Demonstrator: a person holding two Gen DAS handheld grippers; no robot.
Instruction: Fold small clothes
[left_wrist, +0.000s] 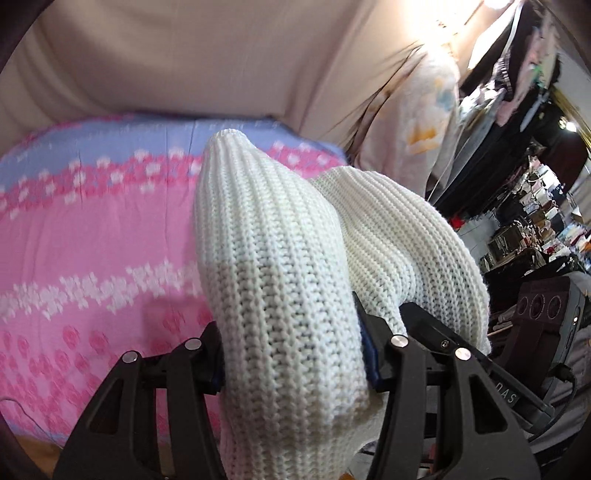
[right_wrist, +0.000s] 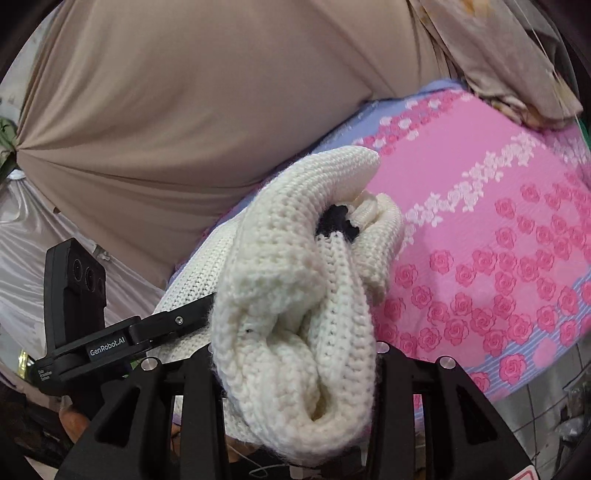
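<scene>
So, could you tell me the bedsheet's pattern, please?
Pink roses and white flower bands on the pink bedsheet; right wrist view.

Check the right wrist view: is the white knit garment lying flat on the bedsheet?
No, the white knit garment is bunched up between the right gripper fingers.

Left claw (left_wrist: 295, 354): both black fingers are closed against a thick bunch of white knit sweater (left_wrist: 280, 258), one finger on each side, blue pads pressed into the fabric. The fingertips are hidden by the knit. The claw points forward and slightly upward.

Right claw (right_wrist: 295, 354): both black fingers are clamped on a rolled bundle of the same sweater, which bulges between and above them. The fingertips are covered.

Relative pose: in the right wrist view, the left claw enters from the left side, its finger (right_wrist: 177, 321) reaching into the knit just beside the right claw.
</scene>
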